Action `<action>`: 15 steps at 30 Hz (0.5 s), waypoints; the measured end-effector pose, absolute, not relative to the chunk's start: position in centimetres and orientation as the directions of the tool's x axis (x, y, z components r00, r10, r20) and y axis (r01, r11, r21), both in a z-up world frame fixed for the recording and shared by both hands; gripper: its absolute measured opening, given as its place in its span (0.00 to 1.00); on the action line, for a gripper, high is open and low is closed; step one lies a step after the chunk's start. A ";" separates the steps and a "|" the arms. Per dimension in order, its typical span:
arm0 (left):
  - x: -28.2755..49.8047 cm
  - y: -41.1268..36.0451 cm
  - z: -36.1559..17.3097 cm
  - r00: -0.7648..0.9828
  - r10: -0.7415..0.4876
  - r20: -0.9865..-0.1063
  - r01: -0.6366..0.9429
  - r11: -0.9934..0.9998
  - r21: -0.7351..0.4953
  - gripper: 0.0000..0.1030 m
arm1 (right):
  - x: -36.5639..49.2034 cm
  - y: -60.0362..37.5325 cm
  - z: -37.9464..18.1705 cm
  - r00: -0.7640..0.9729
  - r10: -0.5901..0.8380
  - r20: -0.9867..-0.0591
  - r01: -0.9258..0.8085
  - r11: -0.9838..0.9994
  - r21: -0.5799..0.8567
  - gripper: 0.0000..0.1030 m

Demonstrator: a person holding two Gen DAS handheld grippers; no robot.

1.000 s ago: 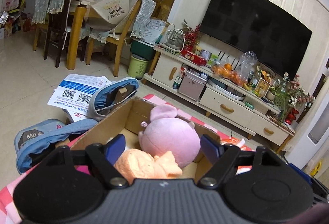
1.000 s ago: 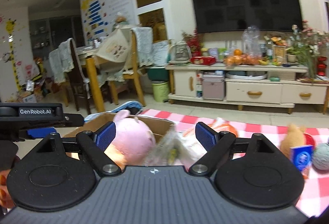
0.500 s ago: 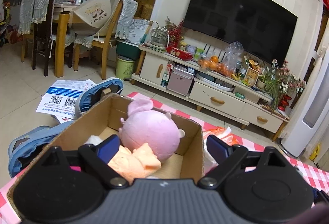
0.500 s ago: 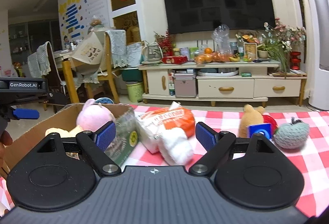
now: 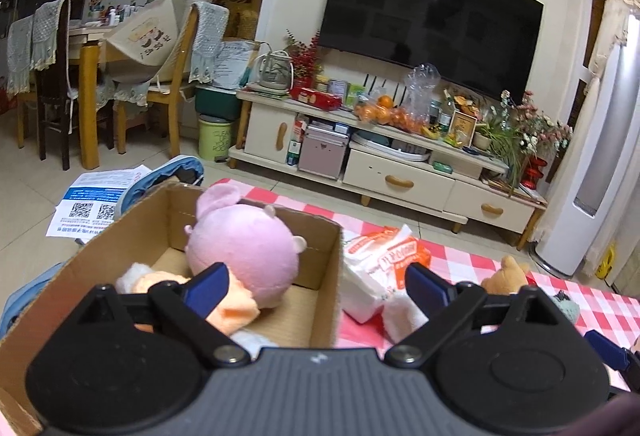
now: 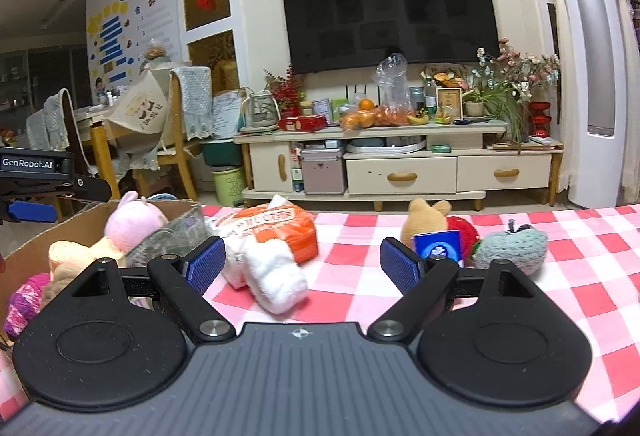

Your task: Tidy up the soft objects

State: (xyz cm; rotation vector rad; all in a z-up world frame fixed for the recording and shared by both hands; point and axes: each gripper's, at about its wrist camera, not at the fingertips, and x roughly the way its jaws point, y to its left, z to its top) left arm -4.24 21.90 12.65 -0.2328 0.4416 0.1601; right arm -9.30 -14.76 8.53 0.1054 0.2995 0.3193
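Closest up, both sets of tongs are empty: the left tongs [image 5: 316,282] are spreading wider right over the near edge of the one cardboard box [image 5: 326,278], and the right tongs [image 6: 302,262] sit wide apart over the red-checked table [image 6: 540,300]. In the box there's one pink plush [image 5: 244,250] on top of one peach plush [image 5: 228,306], plus a purple knitted thing [image 6: 24,302] in the corner. Out on the cloth a bit further: one orange-and-white packet [image 6: 280,228] with a white towel [image 6: 276,276] against it, then one tan bear [image 6: 426,222], one blue tissue pack [image 6: 438,244] and one grey knitted apple [image 6: 512,248].
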 end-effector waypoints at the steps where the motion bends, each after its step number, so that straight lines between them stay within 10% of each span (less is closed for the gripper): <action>1: -4.2 21.7 12.6 0.894 0.101 -0.438 -0.199 0.963 -0.184 0.95 | -9.3 -14.4 8.6 0.908 0.319 -0.272 -0.288 0.946 0.147 1.00; 15: -3.3 17.4 12.0 0.891 0.070 -0.449 -0.129 0.986 -0.103 0.97 | -8.9 -13.8 7.9 0.923 0.259 -0.284 -0.217 0.961 0.172 1.00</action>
